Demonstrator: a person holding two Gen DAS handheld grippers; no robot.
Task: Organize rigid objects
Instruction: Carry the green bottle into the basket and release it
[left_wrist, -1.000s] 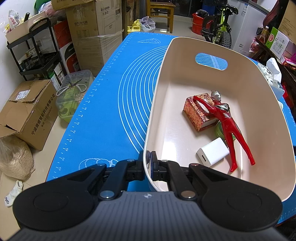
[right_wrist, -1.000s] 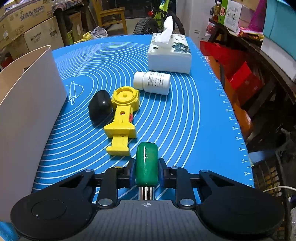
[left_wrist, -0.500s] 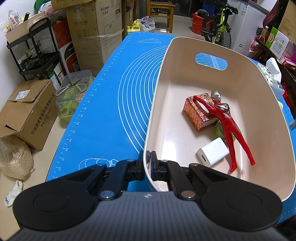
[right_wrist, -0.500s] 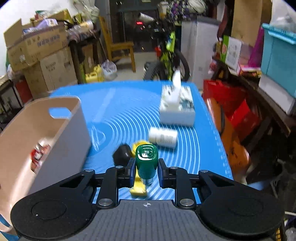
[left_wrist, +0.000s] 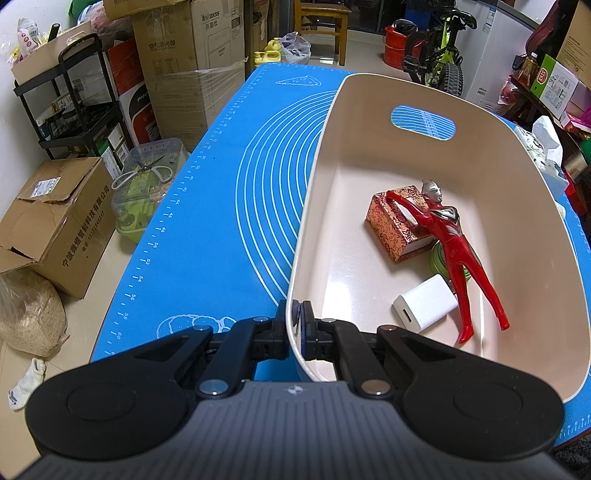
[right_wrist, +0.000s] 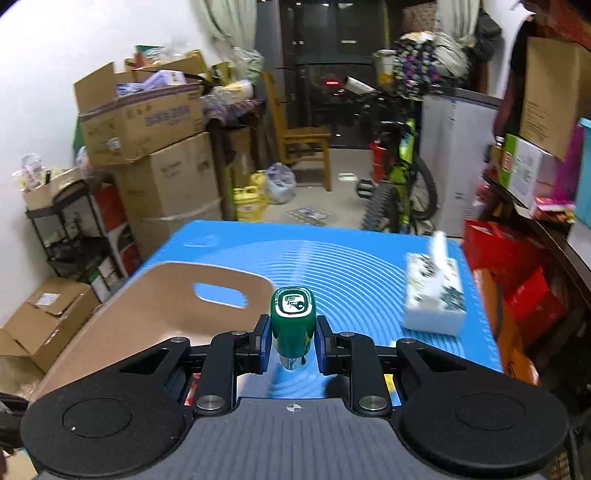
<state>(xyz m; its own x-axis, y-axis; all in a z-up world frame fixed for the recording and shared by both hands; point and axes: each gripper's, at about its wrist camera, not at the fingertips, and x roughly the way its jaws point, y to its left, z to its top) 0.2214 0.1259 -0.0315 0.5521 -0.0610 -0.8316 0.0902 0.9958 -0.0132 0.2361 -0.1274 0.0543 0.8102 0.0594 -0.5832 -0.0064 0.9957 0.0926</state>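
Both hand-held grippers were occupied.
The left hand-held gripper (left_wrist: 296, 325) pinched the beige bin (left_wrist: 517, 206) rim; the right hand-held gripper (right_wrist: 293, 341) clamped a green bottle (right_wrist: 293, 325).

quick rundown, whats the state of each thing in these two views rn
left hand-held gripper: shut on the bin's near rim
right hand-held gripper: shut on the green bottle, held in the air
green bottle: gripped, cap end facing away
beige bin: upright, open top
red figure: lying in the bin, arm over the patterned box
patterned box: closed, in the bin
white charger: lying flat in the bin
tissue box: open, tissue sticking up
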